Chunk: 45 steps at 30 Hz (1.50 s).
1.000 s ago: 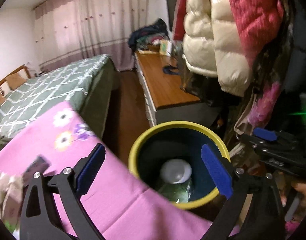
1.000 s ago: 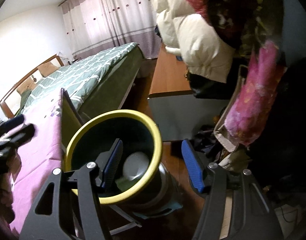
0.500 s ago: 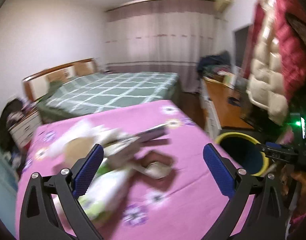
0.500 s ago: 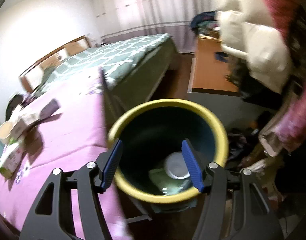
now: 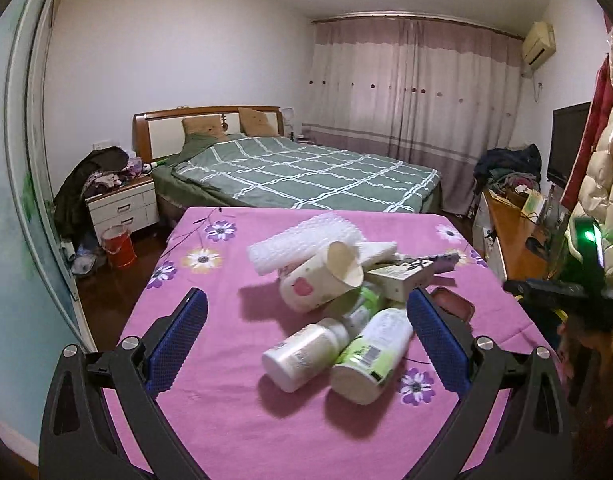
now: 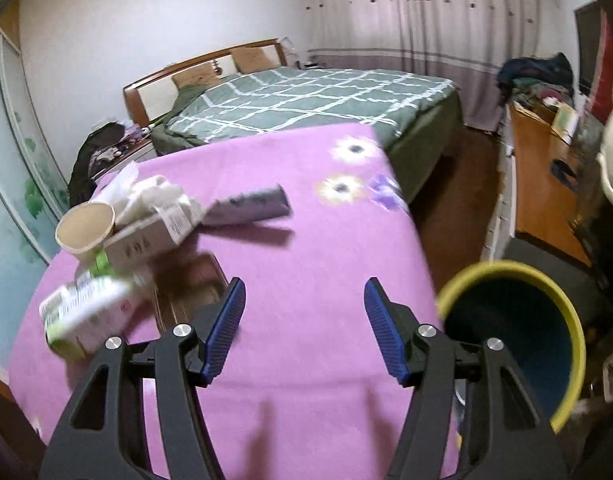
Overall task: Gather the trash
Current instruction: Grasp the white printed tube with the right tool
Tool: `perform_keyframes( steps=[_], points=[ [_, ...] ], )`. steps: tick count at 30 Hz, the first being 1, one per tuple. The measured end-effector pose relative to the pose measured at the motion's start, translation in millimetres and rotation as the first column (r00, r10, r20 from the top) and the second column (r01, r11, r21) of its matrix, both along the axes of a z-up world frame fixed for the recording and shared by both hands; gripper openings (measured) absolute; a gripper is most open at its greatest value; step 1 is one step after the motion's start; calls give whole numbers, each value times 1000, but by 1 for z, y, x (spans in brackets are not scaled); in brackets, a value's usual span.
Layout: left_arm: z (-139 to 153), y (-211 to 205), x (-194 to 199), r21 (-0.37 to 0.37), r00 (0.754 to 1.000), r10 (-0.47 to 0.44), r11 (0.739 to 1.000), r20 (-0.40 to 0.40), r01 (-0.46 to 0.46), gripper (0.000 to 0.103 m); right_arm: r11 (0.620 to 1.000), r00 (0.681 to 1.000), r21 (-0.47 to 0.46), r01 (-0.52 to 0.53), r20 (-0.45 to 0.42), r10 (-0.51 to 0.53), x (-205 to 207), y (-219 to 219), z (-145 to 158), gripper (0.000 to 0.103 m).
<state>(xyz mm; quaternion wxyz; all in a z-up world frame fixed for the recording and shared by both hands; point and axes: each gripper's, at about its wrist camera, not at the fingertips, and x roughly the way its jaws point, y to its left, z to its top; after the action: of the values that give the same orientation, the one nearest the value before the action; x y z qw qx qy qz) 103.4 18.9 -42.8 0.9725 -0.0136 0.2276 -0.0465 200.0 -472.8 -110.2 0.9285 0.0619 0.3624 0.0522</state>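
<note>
Bin (image 6: 562, 280): lower right, beside worktop (image 6: 306, 240); contents unseen.
Trash pile (image 5: 338, 300): centre of worktop.
Left gripper (image 5: 306, 336): open, empty.
Right gripper (image 6: 302, 328): open, empty.
Change: both swung from bin to worktop.

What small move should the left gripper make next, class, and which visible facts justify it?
Probably ease the open, empty left gripper forward and down over the white plastic bottle lying on the pink flowered tablecloth. It is the nearest piece of the litter pile, lies between the jaws' line, and the yellow-rimmed bin waits at the table's edge.
</note>
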Motion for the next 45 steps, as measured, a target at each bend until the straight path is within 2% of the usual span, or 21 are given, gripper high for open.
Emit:
perform_keyframes(
  steps=[4,10,13,16,19,24,26,29,31,37,39,40,42,45],
  points=[
    [-3,-1,5,-4,1000,3,1000,-8,-3,98,997,998,-32,-65,-19,64,50,16,2,59],
    [-8,2,13,-21,1000,4,1000,-27,-5,98,985,985,-65,-163,-61,159,111,32,-14,59],
    [-11,2,17,-35,999,6,999,-37,-7,98,975,972,-25,-221,-86,218,131,35,-22,68],
    [-13,4,16,-39,999,6,999,-40,-8,98,963,957,27,-269,-110,270,146,38,-26,68],
    [-14,2,18,-36,999,4,999,-41,-5,98,952,941,25,-305,-146,305,150,43,-29,68],
    [-17,4,22,-46,999,-2,999,-48,0,98,928,913,36,-372,-169,372,126,49,-28,68],
    [-19,1,23,-59,998,-14,998,-56,11,98,918,900,14,-396,-190,391,117,56,-28,67],
    [-21,-3,24,-56,998,-23,998,-57,20,98,920,901,-18,-392,-208,380,118,63,-28,58],
    [-20,-6,23,-49,998,-26,999,-55,23,98,922,903,-28,-386,-217,371,124,67,-29,48],
    [-19,-5,21,-49,998,-17,999,-54,14,98,899,876,-63,-433,-264,403,132,86,-44,44],
    [-19,-3,20,-54,998,-15,998,-55,12,98,896,876,-81,-436,-266,402,130,88,-49,35],
    [-20,-3,20,-55,998,-14,998,-56,11,98,899,879,-86,-430,-265,396,129,87,-49,22],
    [-21,-4,21,-57,998,-15,998,-61,11,98,911,887,-44,-409,-251,387,127,77,-46,9],
    [-22,-5,23,-60,998,-21,998,-67,17,98,923,904,-40,-382,-224,365,120,66,-40,9]
  ],
)
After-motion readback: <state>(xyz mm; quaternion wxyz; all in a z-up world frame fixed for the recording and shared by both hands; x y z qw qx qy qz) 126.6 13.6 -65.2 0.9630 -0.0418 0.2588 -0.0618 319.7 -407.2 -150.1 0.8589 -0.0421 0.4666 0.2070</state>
